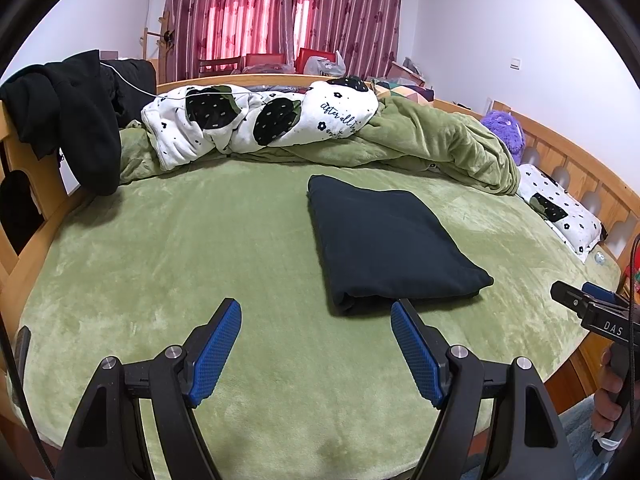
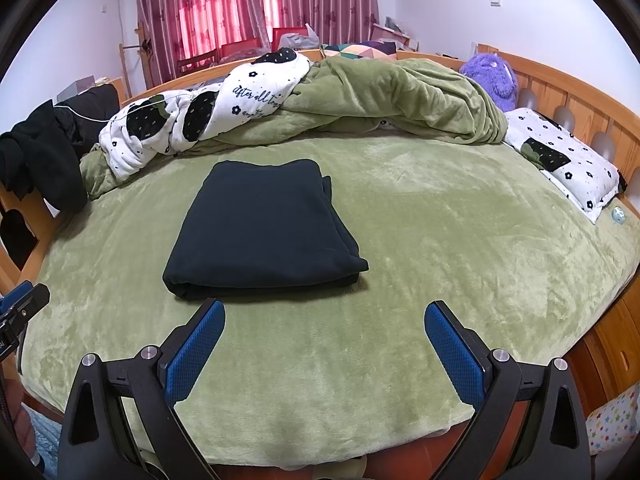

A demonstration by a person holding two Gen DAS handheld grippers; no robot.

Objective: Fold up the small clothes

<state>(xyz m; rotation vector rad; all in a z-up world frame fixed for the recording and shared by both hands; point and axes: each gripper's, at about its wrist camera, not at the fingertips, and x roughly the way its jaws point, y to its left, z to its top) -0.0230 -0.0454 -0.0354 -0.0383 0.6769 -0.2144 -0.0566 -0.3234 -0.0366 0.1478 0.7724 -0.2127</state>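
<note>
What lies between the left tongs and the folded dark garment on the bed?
Nothing but bare green bed cover. In the left wrist view the left tongs stand open just short of the folded dark garment, not touching it.

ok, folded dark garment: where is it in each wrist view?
Left wrist: folded dark garment lies right of centre, just beyond the right fingertip of the left gripper.
Right wrist: it lies left of centre, above the left fingertip of the right gripper.
Shared landmark: purple plush toy by the headboard.
</note>
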